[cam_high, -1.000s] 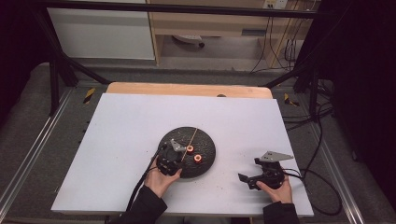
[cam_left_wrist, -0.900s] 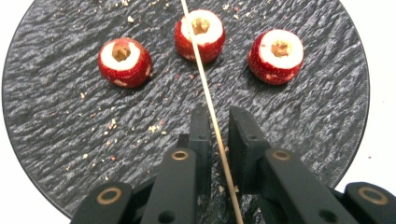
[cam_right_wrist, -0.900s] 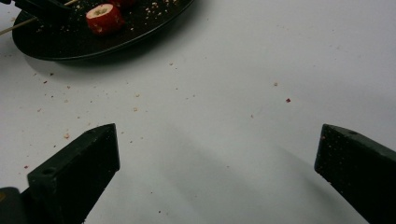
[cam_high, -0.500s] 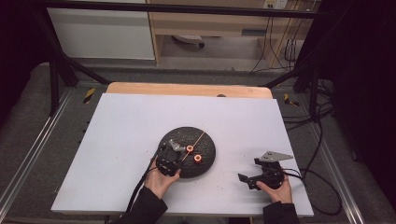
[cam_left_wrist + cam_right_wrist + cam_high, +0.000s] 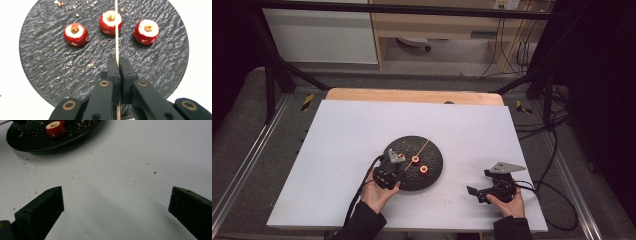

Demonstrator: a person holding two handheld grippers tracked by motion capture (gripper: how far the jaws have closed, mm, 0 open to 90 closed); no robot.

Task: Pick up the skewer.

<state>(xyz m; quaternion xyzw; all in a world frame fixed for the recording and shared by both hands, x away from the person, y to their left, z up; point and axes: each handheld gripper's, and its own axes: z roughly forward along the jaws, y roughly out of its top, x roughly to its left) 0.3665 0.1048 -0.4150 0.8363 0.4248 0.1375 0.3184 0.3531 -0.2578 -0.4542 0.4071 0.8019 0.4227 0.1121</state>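
High view: a white rectangular table [image 5: 337, 150] carries a round black textured slate plate [image 5: 432, 175] near its centre. The left gripper [image 5: 393, 165], held in the person's left hand [image 5: 379, 192], reaches over the plate's eight o'clock edge. A thin wooden skewer [image 5: 422, 148] runs from it toward one o'clock. The right gripper [image 5: 484, 187] rests on the table at about four o'clock from the plate, well apart from it.

Left gripper view: the left gripper [image 5: 117, 71] has just clenched, and its two black jaws now pinch the skewer [image 5: 116, 37], which points to twelve o'clock. Three red hollowed fruit pieces with white cut tops [image 5: 110, 22] lie in a row on the plate [image 5: 45, 62]; the skewer passes over the middle one's right side.

Right gripper view: the right gripper [image 5: 116, 206] has its jaws spread wide, holding nothing, over bare crumb-speckled table [image 5: 120, 170]. The plate [image 5: 30, 143] lies at eleven o'clock.
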